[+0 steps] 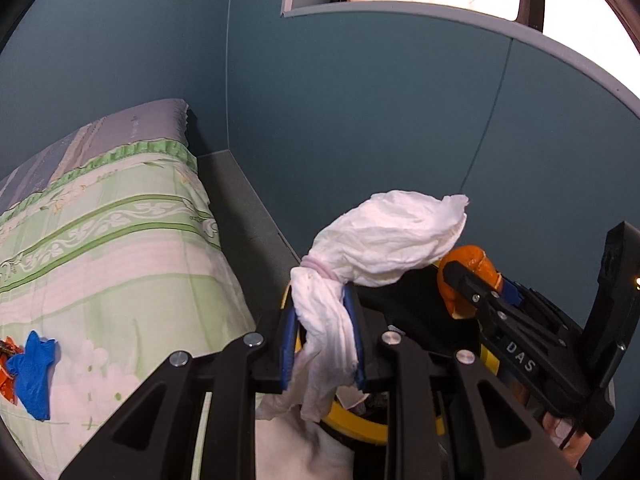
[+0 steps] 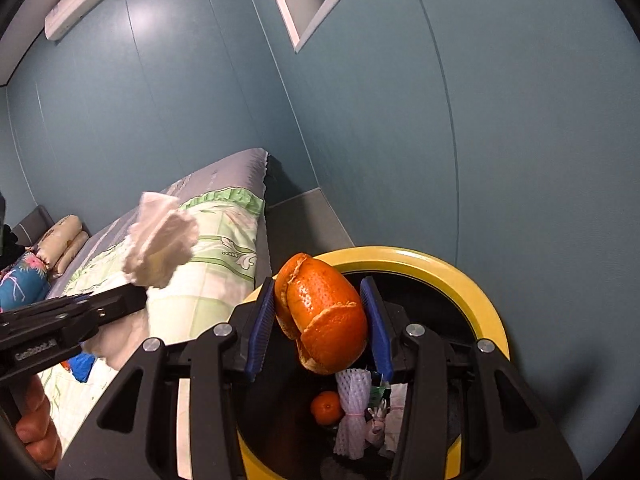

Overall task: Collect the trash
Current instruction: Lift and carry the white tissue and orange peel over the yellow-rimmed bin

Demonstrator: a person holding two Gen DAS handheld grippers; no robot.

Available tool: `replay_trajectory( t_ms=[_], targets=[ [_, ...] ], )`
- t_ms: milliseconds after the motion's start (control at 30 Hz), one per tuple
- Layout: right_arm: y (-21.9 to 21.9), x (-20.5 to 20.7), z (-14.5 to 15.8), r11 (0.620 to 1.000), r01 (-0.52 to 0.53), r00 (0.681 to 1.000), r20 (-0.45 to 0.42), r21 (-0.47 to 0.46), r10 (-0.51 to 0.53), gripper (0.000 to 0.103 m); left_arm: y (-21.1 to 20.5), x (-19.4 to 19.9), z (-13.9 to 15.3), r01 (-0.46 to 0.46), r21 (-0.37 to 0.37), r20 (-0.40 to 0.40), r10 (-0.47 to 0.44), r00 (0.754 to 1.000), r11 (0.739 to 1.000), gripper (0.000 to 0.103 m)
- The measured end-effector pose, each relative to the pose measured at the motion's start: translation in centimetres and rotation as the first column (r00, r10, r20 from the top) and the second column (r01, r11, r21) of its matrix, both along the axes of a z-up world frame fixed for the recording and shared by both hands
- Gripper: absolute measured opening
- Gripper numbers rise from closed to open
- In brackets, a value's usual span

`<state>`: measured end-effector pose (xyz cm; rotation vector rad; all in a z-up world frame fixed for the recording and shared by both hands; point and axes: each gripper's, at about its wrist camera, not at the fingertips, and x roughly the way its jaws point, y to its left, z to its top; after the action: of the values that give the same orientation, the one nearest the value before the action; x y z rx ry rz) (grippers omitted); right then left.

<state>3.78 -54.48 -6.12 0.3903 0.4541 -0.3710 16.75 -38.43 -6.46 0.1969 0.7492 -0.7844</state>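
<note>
Teal-walled bedroom, bed [image 1: 100,240] with green floral quilt at left, yellow-rimmed bin [image 2: 460,276] in the near right corner by the wall.

Risks: the tissue [image 1: 380,236] was long and floppy, its bulk hanging past the left tongs [image 1: 322,344] toward the bin's left edge; released there, it could likely drape over the rim or fall beside the bed. The peel [image 2: 324,312] was curved and springy, so it might stick to a pad or slip early. The two tongs were close together and could bump.

Left tongs: nearly closed, pinching the tissue's twisted lower part between the blue pads. Right tongs [image 2: 324,320]: partly closed, pads pressed on both sides of the peel, above the bin opening.

The bin held an orange [image 2: 326,407] and white foam net [image 2: 352,412]. A blue scrap [image 1: 34,372] and an orange wrapper [image 1: 7,372] lay on the bed, far left, uncollected.
</note>
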Motion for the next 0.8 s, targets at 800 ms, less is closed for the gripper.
replay_trajectory(
  t_ms=[800],
  targets=[
    [-2.3, 0.8, -3.1, 0.998, 0.058, 0.995, -0.085, 0.036, -0.055, 0.042, -5.0, 3.3, -6.1, 0.014, 0.065, -0.161, -0.003, 0.987, 0.998, 0.021]
  ],
)
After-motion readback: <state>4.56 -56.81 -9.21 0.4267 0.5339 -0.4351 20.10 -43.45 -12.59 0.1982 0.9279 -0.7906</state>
